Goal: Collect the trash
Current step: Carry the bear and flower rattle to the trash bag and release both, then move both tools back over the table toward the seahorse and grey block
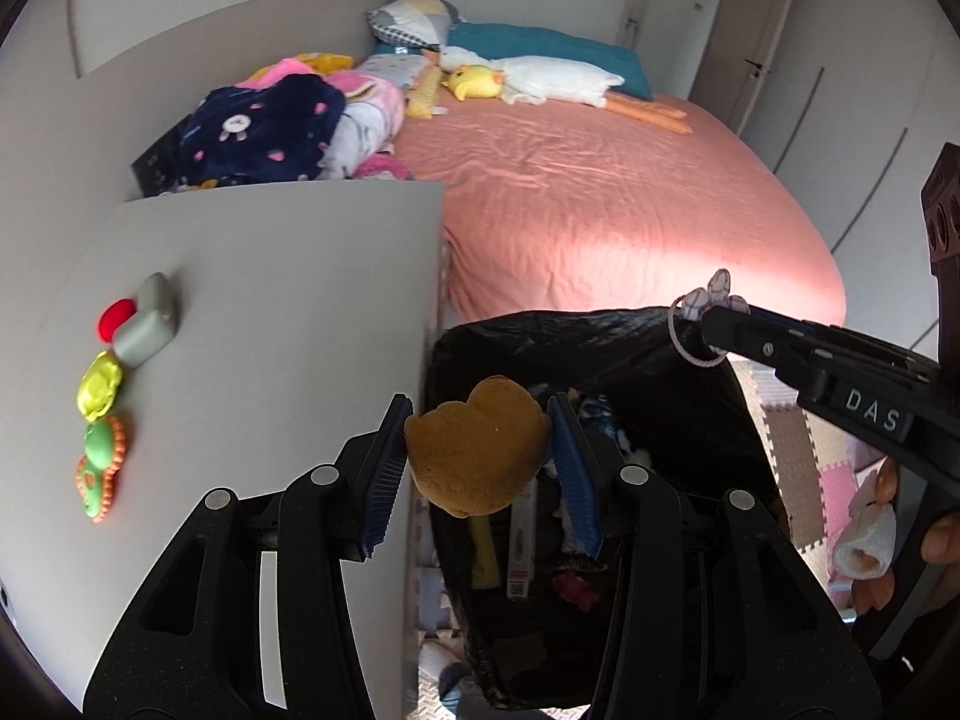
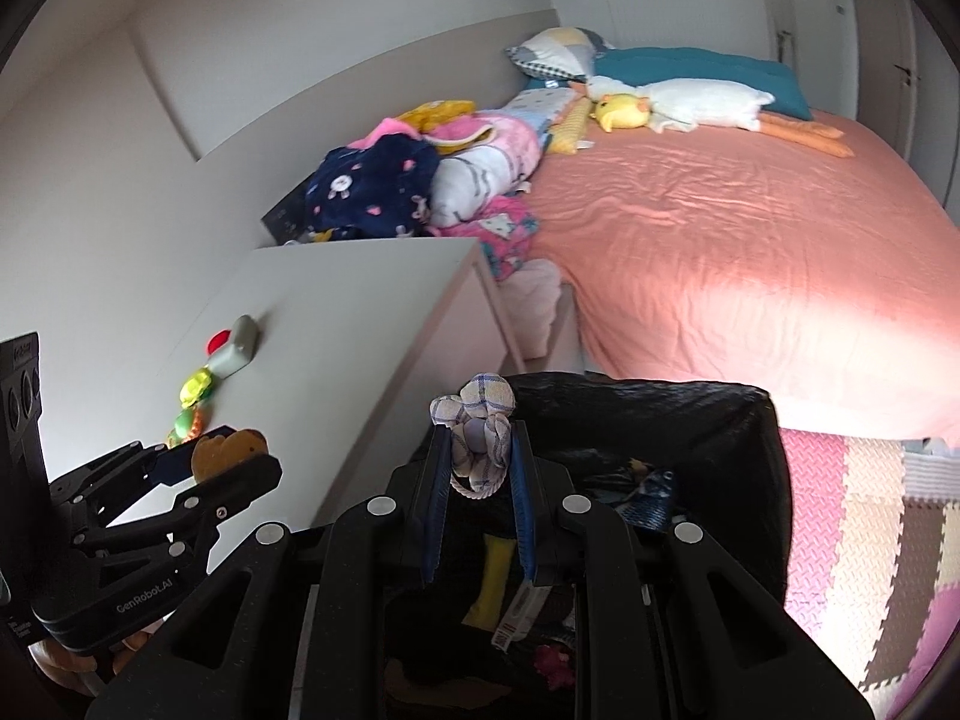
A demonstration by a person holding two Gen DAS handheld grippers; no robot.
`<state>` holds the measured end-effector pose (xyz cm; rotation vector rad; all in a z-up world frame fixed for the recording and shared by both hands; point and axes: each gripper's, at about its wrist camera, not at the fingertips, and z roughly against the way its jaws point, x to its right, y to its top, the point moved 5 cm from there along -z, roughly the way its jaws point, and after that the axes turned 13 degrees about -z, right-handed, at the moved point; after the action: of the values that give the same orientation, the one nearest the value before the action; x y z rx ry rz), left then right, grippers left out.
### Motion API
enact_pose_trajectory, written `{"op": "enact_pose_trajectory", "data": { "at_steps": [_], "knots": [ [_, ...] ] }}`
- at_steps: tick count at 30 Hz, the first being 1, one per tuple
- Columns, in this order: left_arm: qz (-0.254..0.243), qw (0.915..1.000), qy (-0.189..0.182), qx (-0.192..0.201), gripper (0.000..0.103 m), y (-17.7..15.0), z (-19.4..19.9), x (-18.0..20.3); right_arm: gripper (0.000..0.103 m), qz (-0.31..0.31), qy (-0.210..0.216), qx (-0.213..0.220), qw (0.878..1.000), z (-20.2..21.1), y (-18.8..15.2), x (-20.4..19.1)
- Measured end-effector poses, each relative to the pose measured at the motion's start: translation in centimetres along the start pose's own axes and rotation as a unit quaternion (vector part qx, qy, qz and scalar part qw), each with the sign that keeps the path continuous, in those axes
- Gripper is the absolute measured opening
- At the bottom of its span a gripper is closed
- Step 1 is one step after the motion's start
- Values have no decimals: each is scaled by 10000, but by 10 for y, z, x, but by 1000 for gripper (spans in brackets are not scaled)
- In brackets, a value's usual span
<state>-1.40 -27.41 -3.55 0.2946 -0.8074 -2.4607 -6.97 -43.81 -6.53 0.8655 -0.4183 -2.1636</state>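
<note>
My left gripper (image 1: 480, 450) is shut on a brown bitten bun (image 1: 477, 450) and holds it over the near left rim of a bin lined with a black bag (image 1: 600, 336). The bun also shows in the right wrist view (image 2: 225, 450). My right gripper (image 2: 480, 450) is shut on a small checked cloth hair tie (image 2: 477, 426) with a white elastic loop, above the bin's left rim (image 2: 660, 396). It shows in the left wrist view (image 1: 708, 306) too. The bin holds several bits of trash, among them a yellow piece (image 2: 495, 576) and a blue wrapper (image 2: 648, 495).
A white bedside table (image 1: 288, 300) stands left of the bin with a grey case (image 1: 147, 321) and colourful toys (image 1: 99, 420) on it. A bed with a pink sheet (image 1: 600, 198), clothes and plush toys lies behind. Foam floor mats (image 2: 870, 540) lie to the right.
</note>
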Motion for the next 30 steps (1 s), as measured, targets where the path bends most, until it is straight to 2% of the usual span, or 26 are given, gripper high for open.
{"op": "enact_pose_trajectory", "data": {
  "at_steps": [2, 3, 4, 5, 6, 8, 11, 16, 30],
  "knots": [
    [-75, 9999, -153, -27, 47, 3, -3, 7, 22, -75, -94, 79, 9999, 6, 4, 9],
    [-120, 9996, -250, -61, 53, 3, -5, 12, 31, -138, -134, 118, 9997, 9, 6, 14],
    [-159, 9994, -283, -102, 63, 4, -7, 15, 37, -205, -160, 154, 9995, 12, 8, 19],
    [-178, 9995, -235, -119, 92, 3, -7, 18, 53, -258, -175, 198, 9993, 15, 9, 22],
    [-210, 9995, -176, -135, 97, 3, -8, 21, 73, -351, -253, 315, 9986, 20, 12, 28],
    [-362, 9989, -185, -234, 97, 2, -12, 28, 81, -475, -329, 489, 9971, 27, 17, 36],
    [-519, 9979, -65, -390, 97, -1, -19, 30, 84, -630, -451, 577, 9953, 31, 21, 46],
    [-536, 9978, -83, -370, 97, -4, -17, 31, 84, -632, -445, 585, 9953, 32, 22, 51],
    [-80, 9988, 218, -434, 97, -20, -10, -8, 84, -195, -214, 355, 9989, 10, 14, 9]
  ]
}}
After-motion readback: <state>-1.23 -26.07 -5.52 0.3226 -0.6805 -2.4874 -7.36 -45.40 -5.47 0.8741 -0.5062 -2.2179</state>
